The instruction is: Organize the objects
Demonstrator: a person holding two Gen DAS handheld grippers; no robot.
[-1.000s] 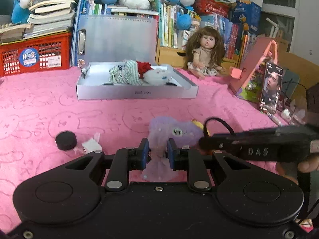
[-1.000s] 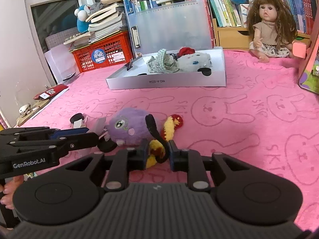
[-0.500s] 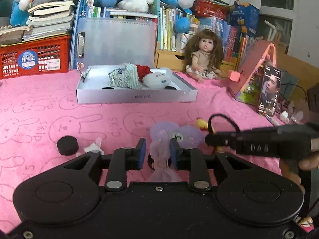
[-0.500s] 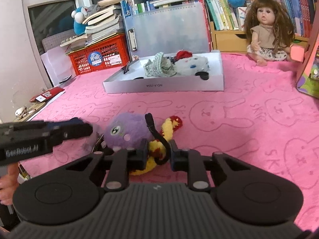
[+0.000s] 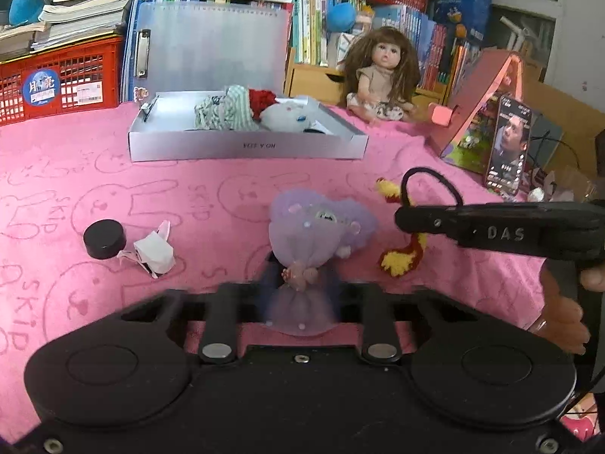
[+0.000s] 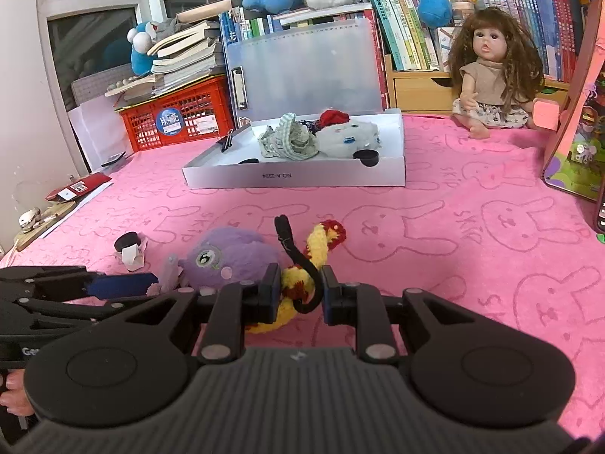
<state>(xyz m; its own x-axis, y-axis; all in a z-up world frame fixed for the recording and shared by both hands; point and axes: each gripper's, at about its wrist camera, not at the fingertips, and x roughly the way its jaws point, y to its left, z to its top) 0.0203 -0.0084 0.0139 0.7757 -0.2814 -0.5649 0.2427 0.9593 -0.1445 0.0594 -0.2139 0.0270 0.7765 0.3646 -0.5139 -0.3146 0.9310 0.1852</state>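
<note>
Left gripper (image 5: 298, 283) pinched on the gauzy tail of the purple plush (image 5: 321, 223); right gripper (image 6: 300, 291) clamped on the yellow-red toy (image 6: 321, 242) and its black loop, both mid-blanket. Best lifted together, level, toward the white box (image 6: 295, 179) near the blanket's far edge, keeping clear of the front wall.

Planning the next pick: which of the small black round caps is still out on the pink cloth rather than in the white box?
The black cap beside the crumpled white paper, left of the purple plush. The other cap sits inside the white box.

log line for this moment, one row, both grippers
left gripper: shut on pouch | right gripper: shut on yellow toy | box: open, not yet reached
</note>
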